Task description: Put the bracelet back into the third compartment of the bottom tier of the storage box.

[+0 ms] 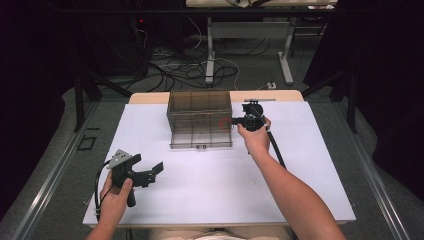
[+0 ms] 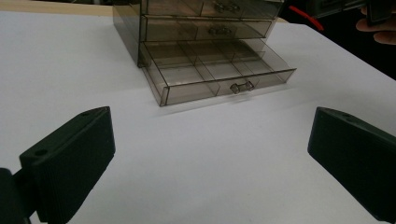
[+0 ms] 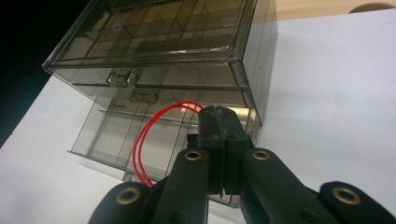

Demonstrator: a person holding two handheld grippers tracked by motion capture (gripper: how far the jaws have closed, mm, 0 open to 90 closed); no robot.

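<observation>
White table [image 1: 210, 190]: a pale rectangular top in the high view, its wooden far edge showing behind the organiser.

Drawer organiser [image 1: 200, 112]: a smoky, see-through plastic cabinet of three stacked drawers, standing upright toward 12 o'clock on the table, slightly left of centre. The top two drawers are pushed in.

Bottom drawer [image 2: 212, 77]: pulled out toward the person, toward 6 o'clock in the high view. The left gripper view shows inner partitions dividing it into compartments, and a small clear handle [image 2: 241, 87] on its front wall. No contents can be made out in the compartments that show.

Right gripper [image 1: 236, 121]: held in the person's right hand [image 1: 256, 137] at 3 o'clock of the organiser, just beside its right side wall and above the table. In the right gripper view its jaws are pressed together with no gap, pinching a thin red loop [image 3: 154, 135], seemingly a rubber band. The loop arcs out from the jaw tips toward 9 o'clock and hangs over the open bottom drawer.

Left gripper [image 1: 147, 172]: held in the person's left hand [image 1: 117, 195] toward 7 o'clock on the table, well apart from the organiser. Its jaws are spread wide with nothing between them, and they point toward the open drawer.
</observation>
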